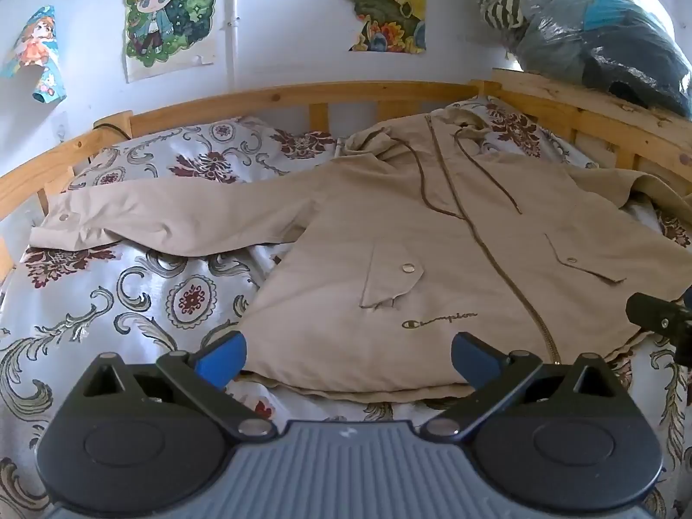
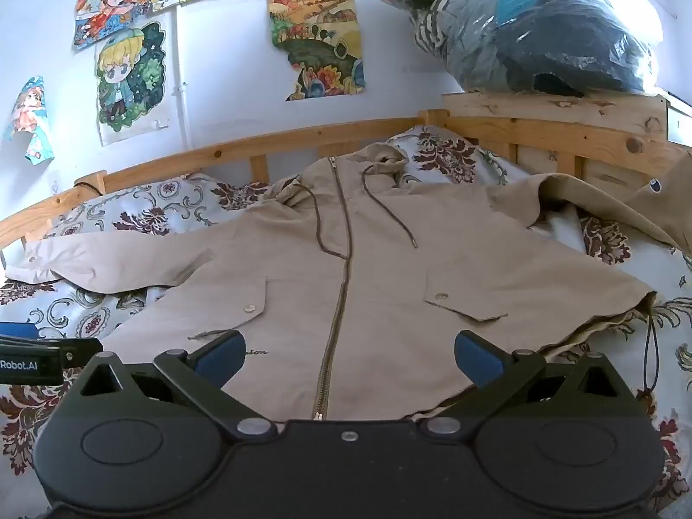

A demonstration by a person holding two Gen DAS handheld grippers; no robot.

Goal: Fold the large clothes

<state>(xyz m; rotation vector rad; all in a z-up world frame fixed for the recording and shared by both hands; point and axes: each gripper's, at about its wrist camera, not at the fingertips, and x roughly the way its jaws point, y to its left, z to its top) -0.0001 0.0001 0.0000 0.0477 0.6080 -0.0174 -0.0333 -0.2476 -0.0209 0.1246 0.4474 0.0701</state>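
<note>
A beige hooded Champion jacket [image 1: 432, 238] lies front up and zipped on the bed, hood toward the far rail. Its left sleeve [image 1: 151, 216] stretches flat to the left. Its right sleeve [image 2: 627, 203] is bunched up against the right rail. The jacket also fills the right wrist view [image 2: 367, 281]. My left gripper [image 1: 348, 357] is open and empty, just above the jacket's near hem at its left side. My right gripper [image 2: 348, 354] is open and empty over the hem near the zipper's bottom end. Part of the right gripper [image 1: 661, 320] shows in the left wrist view.
The bed has a floral quilt [image 1: 129, 302] and a wooden rail [image 1: 281, 95] along the far and right sides. A clear plastic bag of dark clothes [image 2: 540, 30] sits on the right rail's ledge. Posters [image 1: 168, 13] hang on the white wall.
</note>
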